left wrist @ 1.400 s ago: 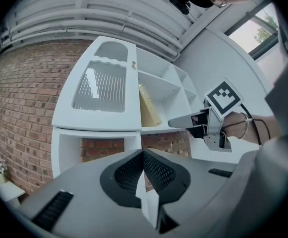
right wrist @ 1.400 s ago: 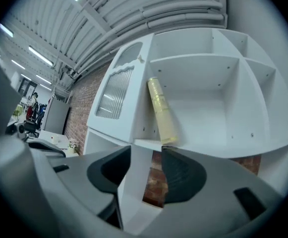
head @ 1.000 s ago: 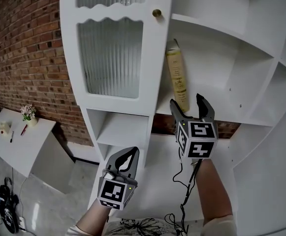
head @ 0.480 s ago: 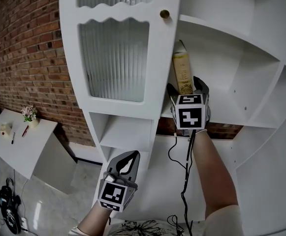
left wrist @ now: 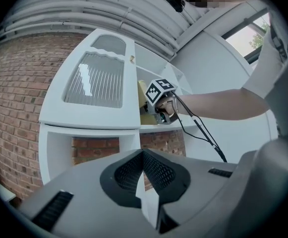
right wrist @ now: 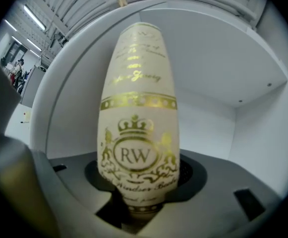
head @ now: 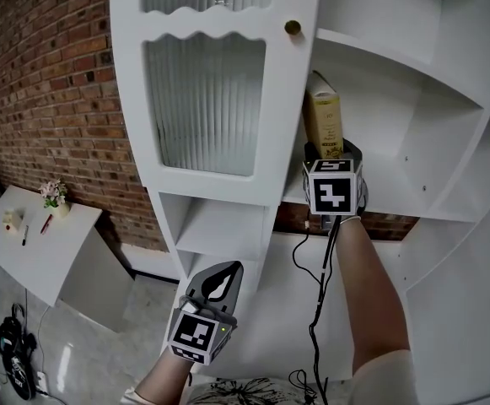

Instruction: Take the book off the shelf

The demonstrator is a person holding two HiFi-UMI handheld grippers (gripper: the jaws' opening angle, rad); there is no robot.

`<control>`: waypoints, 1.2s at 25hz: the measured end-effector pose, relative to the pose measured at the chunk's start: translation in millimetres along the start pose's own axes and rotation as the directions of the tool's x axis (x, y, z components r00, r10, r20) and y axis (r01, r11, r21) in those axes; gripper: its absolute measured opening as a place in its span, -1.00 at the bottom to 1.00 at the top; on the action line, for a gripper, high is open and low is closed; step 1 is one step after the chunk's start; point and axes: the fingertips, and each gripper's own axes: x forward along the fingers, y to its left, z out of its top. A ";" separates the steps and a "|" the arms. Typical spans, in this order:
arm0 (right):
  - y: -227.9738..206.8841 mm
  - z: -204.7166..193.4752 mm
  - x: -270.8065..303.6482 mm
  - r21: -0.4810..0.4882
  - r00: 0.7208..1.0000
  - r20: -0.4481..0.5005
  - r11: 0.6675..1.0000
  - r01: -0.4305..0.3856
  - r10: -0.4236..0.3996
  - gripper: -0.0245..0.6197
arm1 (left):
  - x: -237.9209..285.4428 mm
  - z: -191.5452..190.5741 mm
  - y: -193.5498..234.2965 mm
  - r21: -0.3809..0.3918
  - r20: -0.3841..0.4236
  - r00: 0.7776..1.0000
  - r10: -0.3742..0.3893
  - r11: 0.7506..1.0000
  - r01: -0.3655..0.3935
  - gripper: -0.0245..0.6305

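A cream book [head: 325, 125] with gold print stands upright on the white shelf [head: 388, 197], just right of the cabinet door. Its spine [right wrist: 139, 133] fills the right gripper view, with a crowned "RW" crest. My right gripper [head: 333, 150] reaches level into the shelf bay. Its jaws have just been closing, and they now hug the lower spine on both sides. My left gripper [head: 218, 278] hangs low in front of the cabinet, shut and holding nothing. In the left gripper view the closed jaws [left wrist: 144, 157] point towards the book [left wrist: 144, 90] and the right hand.
The cabinet door [head: 202, 99], with ribbed glass and a brass knob [head: 293, 28], stands just left of the book. Open white bays lie below and to the right. A brick wall [head: 51, 99] is on the left, with a small white table [head: 34, 243] lower left. A black cable [head: 320, 294] hangs from my right gripper.
My right gripper has gone from below the shelf edge forward to the book, and its wide jaws have come together round the lower spine. The left gripper has stayed put.
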 end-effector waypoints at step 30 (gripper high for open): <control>34.5 -48.8 -218.9 0.066 0.987 0.153 0.996 -0.053 0.042 -0.21 | -73.1 -8.7 -35.1 -0.009 -0.022 0.997 -0.074 0.997 0.073 -0.89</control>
